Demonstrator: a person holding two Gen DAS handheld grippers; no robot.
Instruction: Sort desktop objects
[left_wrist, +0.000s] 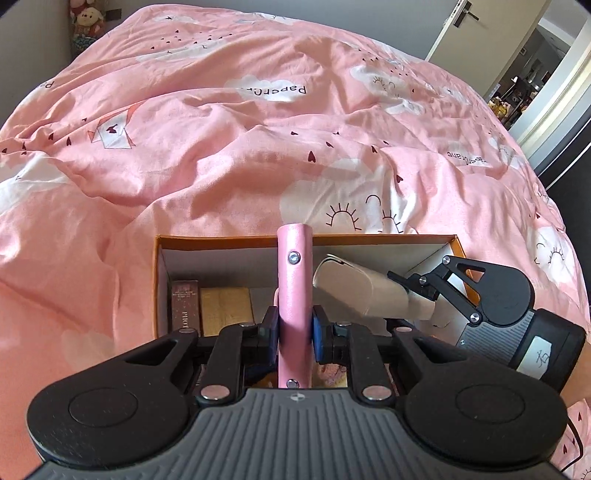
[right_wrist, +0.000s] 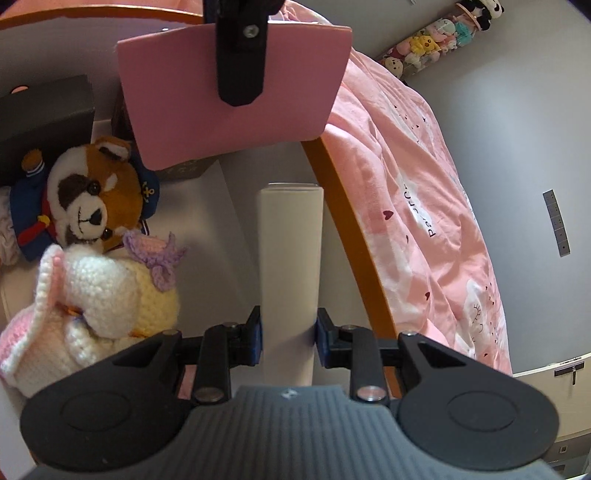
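Pink bedding (left_wrist: 221, 122) printed with clouds and hearts covers the bed and carries an orange-rimmed box (left_wrist: 306, 240) with white inner walls.

Left gripper (left_wrist: 294, 328): blue pads clenched on a pink case (left_wrist: 293, 280), a flat, thin item held edge-on over the box. In the right wrist view the same case (right_wrist: 295, 99) appears as a broad pink panel at 12 o'clock, with a black finger of the left gripper across its face.

Right gripper (right_wrist: 289, 332): pads closed on a beige case (right_wrist: 290, 251), which stands straight ahead of it over the box interior. In the left wrist view this case (left_wrist: 354, 291) lies at 3 o'clock of the pink one, tilted, apart from it.

Box contents:
- a brown carton (left_wrist: 184, 302) and a yellow carton (left_wrist: 227, 310) side by side, at 9 o'clock of the pink case;
- a plush raccoon (right_wrist: 92, 199) in a blue sailor suit, at 9 o'clock of the beige case;
- a crocheted doll (right_wrist: 96, 295) touching the raccoon at its 6 o'clock;
- a dark box (right_wrist: 44, 122) at 11 o'clock of the raccoon.

Plush toys (right_wrist: 436, 40) line a shelf on the grey wall at 1 o'clock.
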